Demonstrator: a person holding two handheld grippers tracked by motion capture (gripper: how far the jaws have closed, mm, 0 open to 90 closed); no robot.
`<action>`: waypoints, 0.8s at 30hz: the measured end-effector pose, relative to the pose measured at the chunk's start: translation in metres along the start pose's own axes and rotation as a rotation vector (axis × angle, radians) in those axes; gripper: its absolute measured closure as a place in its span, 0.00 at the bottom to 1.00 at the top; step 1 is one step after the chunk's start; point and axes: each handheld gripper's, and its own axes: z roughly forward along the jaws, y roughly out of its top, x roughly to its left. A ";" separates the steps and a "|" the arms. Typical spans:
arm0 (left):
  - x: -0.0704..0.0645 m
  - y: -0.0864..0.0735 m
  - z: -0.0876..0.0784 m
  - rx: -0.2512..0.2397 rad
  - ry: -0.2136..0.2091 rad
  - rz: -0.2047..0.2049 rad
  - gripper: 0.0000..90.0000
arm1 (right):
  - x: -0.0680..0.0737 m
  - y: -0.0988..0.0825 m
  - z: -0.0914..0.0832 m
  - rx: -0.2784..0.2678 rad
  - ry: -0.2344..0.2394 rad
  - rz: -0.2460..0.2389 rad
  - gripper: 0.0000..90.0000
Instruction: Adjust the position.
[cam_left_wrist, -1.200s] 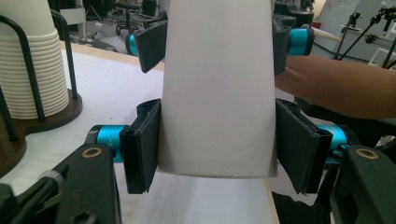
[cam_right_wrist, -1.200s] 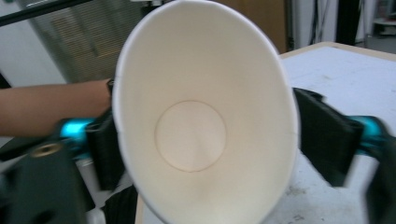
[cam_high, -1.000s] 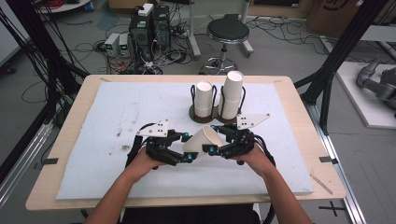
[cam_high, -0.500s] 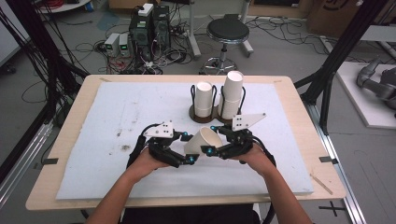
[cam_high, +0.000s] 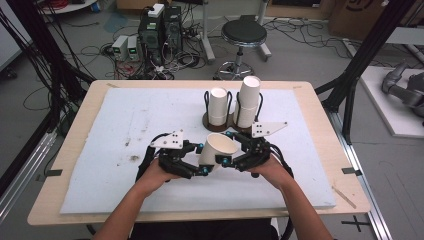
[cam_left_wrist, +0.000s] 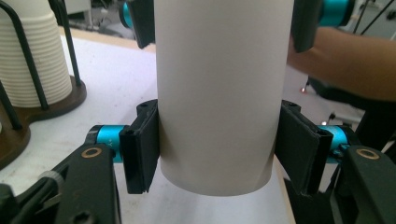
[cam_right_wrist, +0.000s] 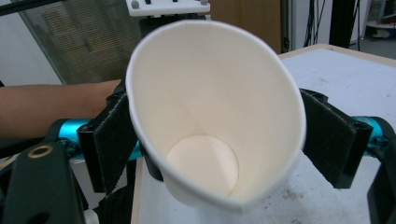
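Holding a paper cup (cam_high: 218, 148) on its side just in front of the cup rack (cam_high: 220, 125), we clamp its base with the left gripper (cam_high: 203, 169) and its mouth with the right gripper (cam_high: 223, 161).

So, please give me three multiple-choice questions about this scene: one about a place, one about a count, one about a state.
1. Where is the wooden cup holder?
A. At the table's far side, beyond the grippers
B. On the floor
C. At the table's near left corner

2. How many cup stacks stand in the holder?
A. One
B. Two
C. Four

3. How is the paper cup held?
A. Lying free on the table
B. Upright in one gripper
C. Tilted, between both grippers

Answers: 1 A, it sits behind both hands; 2 B, a short stack and a taller one; 3 C, the left gripper and right gripper each clamp it.
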 end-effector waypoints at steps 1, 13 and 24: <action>0.000 0.000 -0.001 -0.004 0.000 -0.004 0.41 | 0.000 0.000 0.000 0.001 0.003 -0.002 0.20; 0.002 -0.003 0.003 0.057 0.083 -0.048 0.26 | 0.003 0.003 0.005 0.131 -0.076 -0.114 0.40; 0.000 -0.004 0.008 0.071 0.031 0.003 0.40 | 0.006 0.003 0.012 0.109 -0.018 -0.092 0.39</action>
